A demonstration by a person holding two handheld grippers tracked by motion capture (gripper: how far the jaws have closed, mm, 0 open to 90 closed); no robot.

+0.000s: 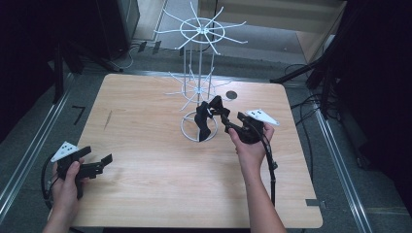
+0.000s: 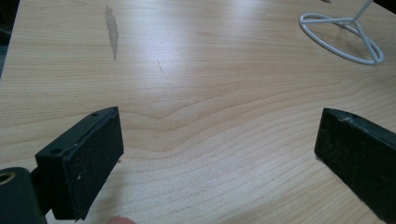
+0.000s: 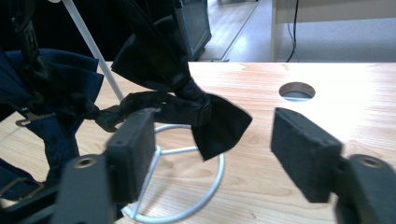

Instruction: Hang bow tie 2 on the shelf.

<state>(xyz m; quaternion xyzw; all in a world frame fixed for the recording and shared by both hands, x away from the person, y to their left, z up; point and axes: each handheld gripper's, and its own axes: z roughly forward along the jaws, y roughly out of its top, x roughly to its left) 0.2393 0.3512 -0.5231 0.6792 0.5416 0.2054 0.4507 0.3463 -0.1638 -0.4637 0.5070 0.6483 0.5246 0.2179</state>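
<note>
Nearest to me, my left gripper (image 1: 99, 164) rests low over the wooden surface (image 1: 160, 184), well to the near left of the white wire rack (image 1: 198, 87). Its own view gives me what the high view cannot: both pads spread wide with only bare wood grain between them, a grey smear (image 2: 111, 29) farther off and the rack's ring base (image 2: 343, 37) at the far right corner.

Farther in, my right gripper (image 1: 228, 119) sits just to the right of the rack's base. No earlier picture is at hand, so I read it as it stands: jaws apart, pads pressing on nothing. From above, the black bow tie (image 1: 215, 106) hangs beside the rack's pole, just ahead of the gripper. The right gripper view shows it closer: the bow tie (image 3: 187, 100) with its knot and wings hangs in front of the open jaws, over the ring base (image 3: 187, 196), with dark blue fabric (image 3: 56, 102) to its left.

Beyond the rack, a round hole (image 3: 297, 91) sits in the surface.
</note>
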